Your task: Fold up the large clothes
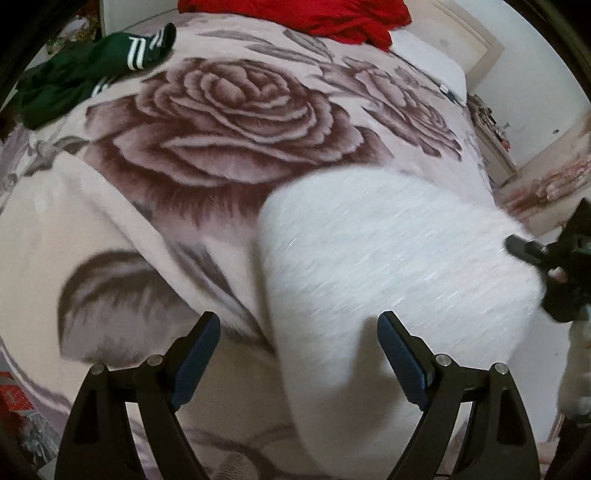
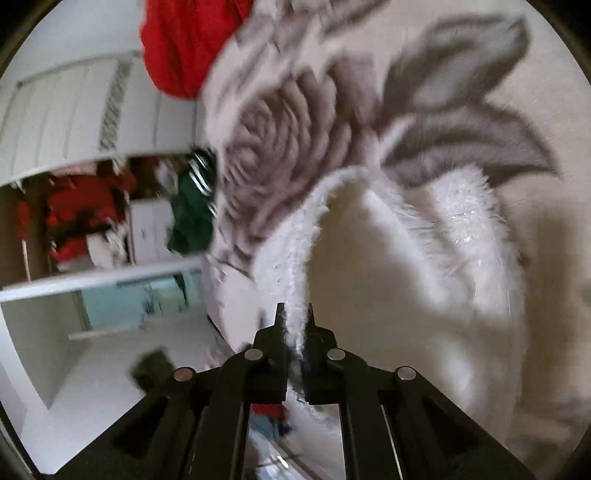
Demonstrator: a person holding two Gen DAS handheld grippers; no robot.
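- Tool states come first: the right tool (image 2: pixel 294 314) is clamped on the hem of the white fluffy garment (image 1: pixel 388 251), fibres pinched between its nearly closed fingers, while the left tool (image 1: pixel 298 330) is spread wide and grips nothing, its right pad lying over the garment's near left part.
- Bed-wide, a rose-patterned blanket (image 1: pixel 229 122) is laid out as the folding surface; the white garment is spread on its near right portion.
- At the far edge a red garment (image 1: pixel 332 18) is heaped, and at the far left a green garment with white stripes (image 1: pixel 92 66) is bunched; both lie well apart from the white one and appear not yet folded.
- In the right wrist view the gripped edge is lifted and curled, so the smooth inner face is exposed; a fold of this side over the body is judged to be the step in hand.
- For a clean fold, the opposite near edge would best be pinned or taken by the left tool, so the body is not dragged across the plush blanket.
- Slip is a risk with so little of the thick pile held; a deeper bite on the hem is advised.
- Motion blur hides finer detail of the hem.
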